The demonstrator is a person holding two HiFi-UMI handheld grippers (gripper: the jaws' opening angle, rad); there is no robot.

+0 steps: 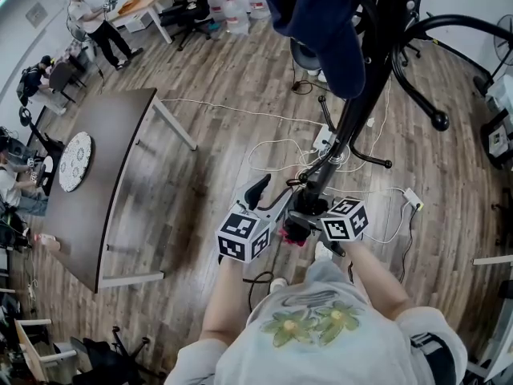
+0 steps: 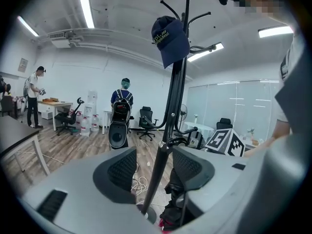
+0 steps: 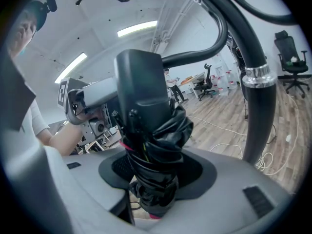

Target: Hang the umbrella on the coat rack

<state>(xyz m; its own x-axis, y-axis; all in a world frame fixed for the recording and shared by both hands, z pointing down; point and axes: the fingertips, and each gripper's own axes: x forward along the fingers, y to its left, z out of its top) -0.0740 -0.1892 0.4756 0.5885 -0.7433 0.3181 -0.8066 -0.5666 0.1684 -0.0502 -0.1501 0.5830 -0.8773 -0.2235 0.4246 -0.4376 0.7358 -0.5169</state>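
Now right tongs (image 3: 156, 172) pinching folded umbrella (image 3: 153, 130) beside coat rack (image 2: 176, 82); left tongs (image 2: 153, 167) standing spread around pole (image 2: 155, 179) (not gripping it). Best: lifting handle (image 3: 139, 82) onto free hook (image 3: 195, 57), keeping grip firm.

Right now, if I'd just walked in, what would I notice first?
Probably the tall black coat rack standing on the wood floor, with a navy cap hanging near its top. Next, the folded black umbrella clamped in the right claw, close to the rack's pole.
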